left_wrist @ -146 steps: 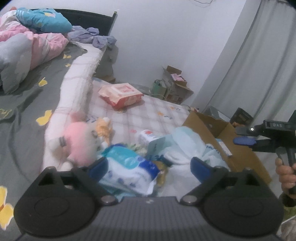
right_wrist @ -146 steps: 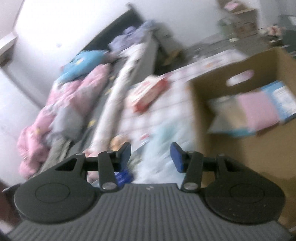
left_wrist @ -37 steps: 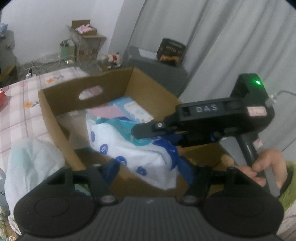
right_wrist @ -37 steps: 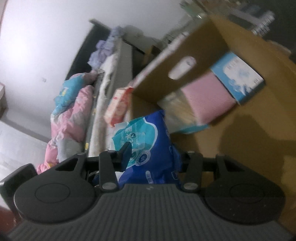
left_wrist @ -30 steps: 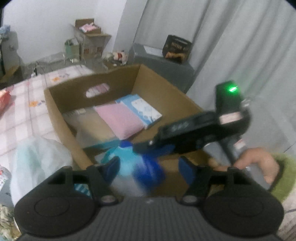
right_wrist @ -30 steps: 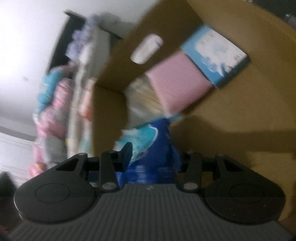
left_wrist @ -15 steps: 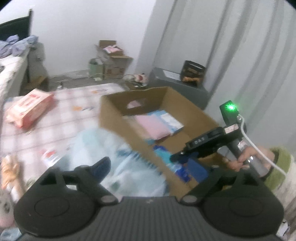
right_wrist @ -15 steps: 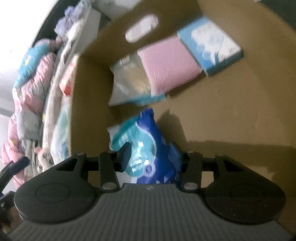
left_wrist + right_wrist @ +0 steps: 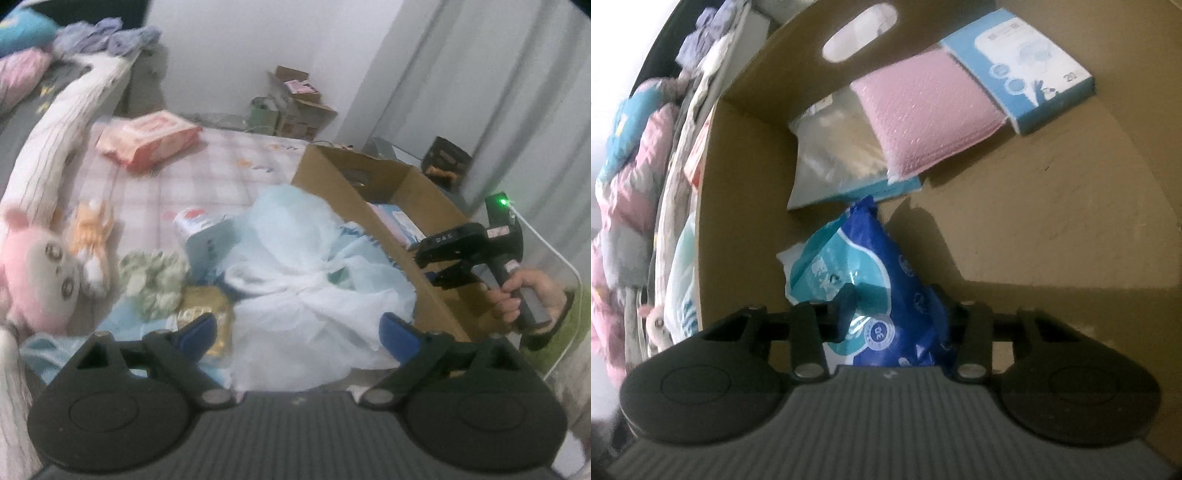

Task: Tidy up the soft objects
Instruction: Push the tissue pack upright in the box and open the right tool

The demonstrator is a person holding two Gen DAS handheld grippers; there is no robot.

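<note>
My right gripper (image 9: 892, 306) is shut on a blue and teal soft pack (image 9: 864, 273) and holds it low inside the cardboard box (image 9: 1034, 229), near its left wall. The right gripper also shows in the left wrist view (image 9: 430, 266) over the box (image 9: 354, 192). My left gripper (image 9: 295, 328) is open and empty above a pale blue plastic bag (image 9: 306, 273) on the checked mat. A pink plush toy (image 9: 37, 269) and an orange plush (image 9: 88, 232) lie at the left.
In the box lie a pink bubble pack (image 9: 927, 110), a blue carton (image 9: 1030, 66) and a clear bag (image 9: 834, 147). On the mat are a pink wipes pack (image 9: 147, 140), a green scrunchy cloth (image 9: 155, 277), a small white box (image 9: 207, 236). The bed edge (image 9: 55, 136) runs along the left.
My left gripper let go of the blue pack and swung left, away from the box to the pile on the mat. My right gripper lowered the pack deeper into the box.
</note>
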